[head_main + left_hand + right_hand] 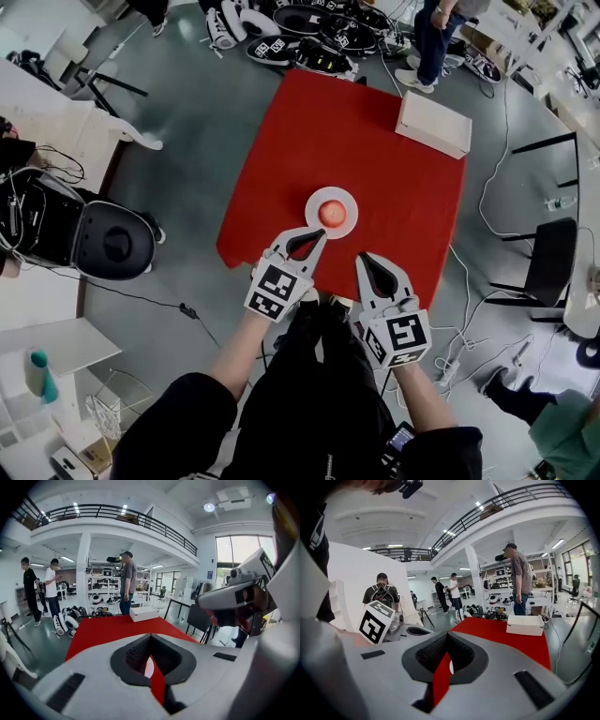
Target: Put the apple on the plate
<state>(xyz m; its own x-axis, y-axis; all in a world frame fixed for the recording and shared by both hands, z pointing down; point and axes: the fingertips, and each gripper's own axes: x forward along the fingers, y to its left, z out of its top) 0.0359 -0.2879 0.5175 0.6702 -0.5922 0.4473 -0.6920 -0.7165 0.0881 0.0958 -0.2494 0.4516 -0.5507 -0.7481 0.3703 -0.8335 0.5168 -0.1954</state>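
Observation:
A red apple point(331, 214) sits on a small white plate point(348, 198) near the front edge of the red table point(356, 131). My left gripper point(320, 232) hovers just in front of the plate, its tips near the rim, shut with nothing between its jaws. To the right my right gripper point(364, 257) hangs over the table's front edge, also shut and holding nothing. In the left gripper view the jaws meet at the tips point(151, 637) above the red cloth. The right gripper view shows the same closed jaws point(447, 633).
A white box point(433, 124) lies at the table's far right corner. A black chair point(112, 242) stands to the left and a dark chair point(548, 262) to the right. Gear and cables lie on the floor beyond the table, where a person point(433, 37) stands.

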